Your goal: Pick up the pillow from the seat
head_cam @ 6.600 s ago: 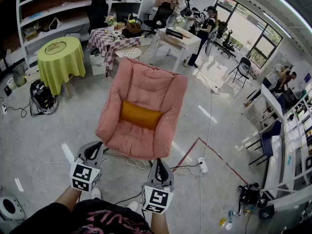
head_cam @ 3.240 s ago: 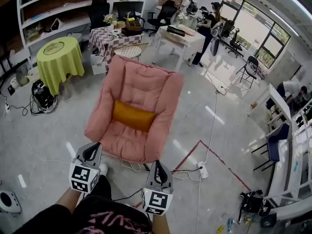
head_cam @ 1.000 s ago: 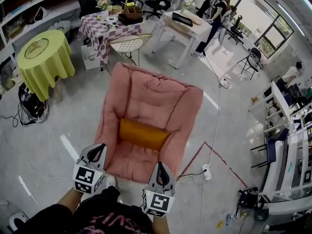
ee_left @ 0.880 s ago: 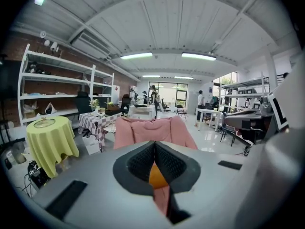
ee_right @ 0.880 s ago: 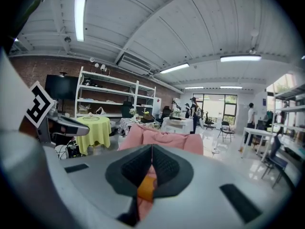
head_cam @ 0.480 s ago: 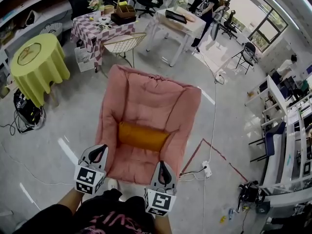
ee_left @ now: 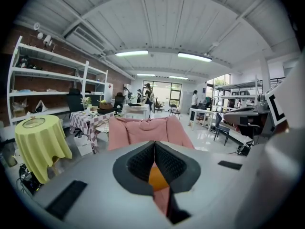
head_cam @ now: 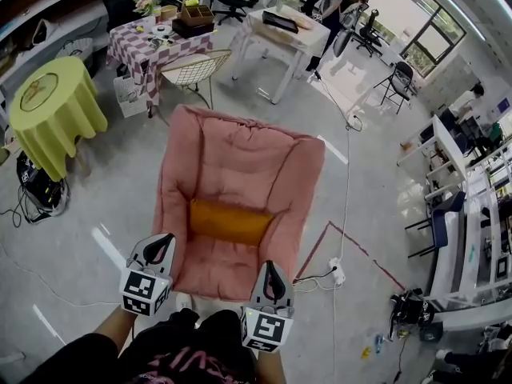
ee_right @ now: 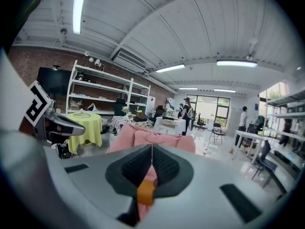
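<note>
Both grippers closed, empty: left gripper and right gripper hover at front corners of pink chair. Orange pillow lies across seat against backrest, untouched. Step: approach. Next move likely: open jaws, reach forward, one gripper to each pillow end.

No word, number or brand can be read with certainty. On the person's dark shirt, at 6 o'clock in the head view, there is pink lettering, but the picture edge cuts it and it is too blurred to read. The left gripper, at 7 o'clock, and the right gripper, at 6 o'clock, each carry a cube with black and white square markers. These are patterns, not letters.
</note>
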The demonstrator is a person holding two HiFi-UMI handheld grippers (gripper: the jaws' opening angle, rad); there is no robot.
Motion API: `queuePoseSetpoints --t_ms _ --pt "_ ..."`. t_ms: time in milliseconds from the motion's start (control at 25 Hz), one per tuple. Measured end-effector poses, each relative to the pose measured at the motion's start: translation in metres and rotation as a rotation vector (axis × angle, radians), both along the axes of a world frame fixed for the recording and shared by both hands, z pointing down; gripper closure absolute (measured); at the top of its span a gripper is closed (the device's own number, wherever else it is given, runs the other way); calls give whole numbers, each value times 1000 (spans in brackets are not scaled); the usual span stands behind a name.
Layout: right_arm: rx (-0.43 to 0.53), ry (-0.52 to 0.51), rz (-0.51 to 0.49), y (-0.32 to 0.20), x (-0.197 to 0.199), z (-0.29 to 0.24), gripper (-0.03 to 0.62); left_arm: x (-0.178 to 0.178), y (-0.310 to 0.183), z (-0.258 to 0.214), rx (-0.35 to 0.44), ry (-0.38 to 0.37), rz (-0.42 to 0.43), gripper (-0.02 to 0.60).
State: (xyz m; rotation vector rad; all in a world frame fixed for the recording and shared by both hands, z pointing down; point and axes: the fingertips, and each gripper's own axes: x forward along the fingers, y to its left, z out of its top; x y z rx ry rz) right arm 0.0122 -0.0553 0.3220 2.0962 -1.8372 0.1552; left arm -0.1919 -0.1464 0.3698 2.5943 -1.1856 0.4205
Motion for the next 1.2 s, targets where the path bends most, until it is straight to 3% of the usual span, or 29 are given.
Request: queuePoseSetpoints --t_ms 320,560,880,1200 --pt "0 -4 -15 -4 17 1 574 15 2 2 -3 -16 -6 572" --pt "5 -9 -60 -10 42 2 574 28 1 2 1 -30 -63 572" --pt "-19 -49 -100 3 89 24 574 58 18 7 -4 -75 -124 572" --pt "-52 -68 -104 9 113 45 572 77 27 22 -26 -106 -133 572"
